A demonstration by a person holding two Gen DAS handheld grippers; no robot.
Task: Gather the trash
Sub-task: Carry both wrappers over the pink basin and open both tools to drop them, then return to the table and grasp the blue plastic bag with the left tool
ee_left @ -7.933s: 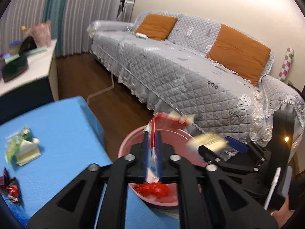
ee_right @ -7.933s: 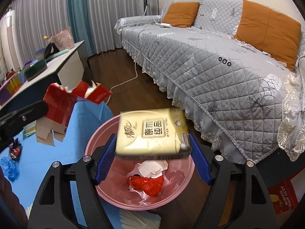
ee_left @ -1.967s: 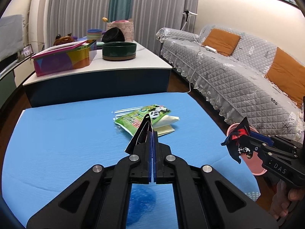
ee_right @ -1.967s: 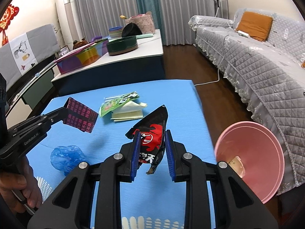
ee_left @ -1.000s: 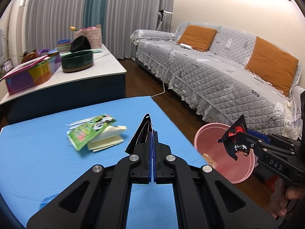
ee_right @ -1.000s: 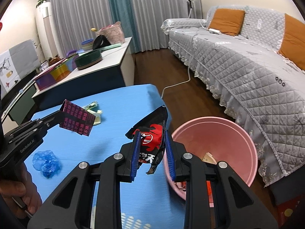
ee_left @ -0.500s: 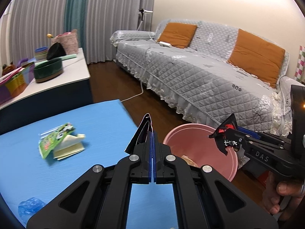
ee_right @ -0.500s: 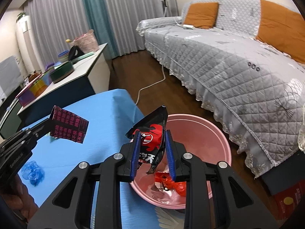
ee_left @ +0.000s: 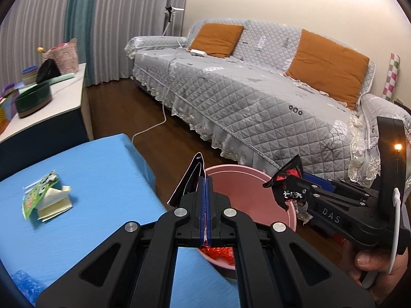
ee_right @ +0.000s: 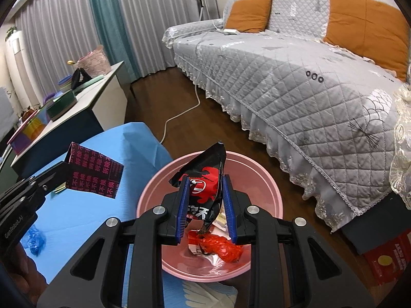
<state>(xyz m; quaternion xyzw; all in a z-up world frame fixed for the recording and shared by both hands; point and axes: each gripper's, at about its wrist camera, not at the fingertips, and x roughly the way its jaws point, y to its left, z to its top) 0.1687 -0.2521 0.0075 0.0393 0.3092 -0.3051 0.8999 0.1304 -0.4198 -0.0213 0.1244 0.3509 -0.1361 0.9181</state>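
Currently the right gripper (ee_right: 205, 206) clamps one black-and-red wrapper (ee_right: 203, 179) directly above the pink basin (ee_right: 269, 187), positioned for a straight drop. To its left, the left gripper (ee_left: 204, 200), pads pressed tight, pinches one flat dark printed wrapper (ee_right: 93, 173) at the table edge, short of the basin rim. Count: two wrappers held; one green packet (ee_left: 38, 195) and one blue crumpled bag (ee_right: 34, 238) remain on the blue table (ee_left: 84, 169), behind-left of both grippers.
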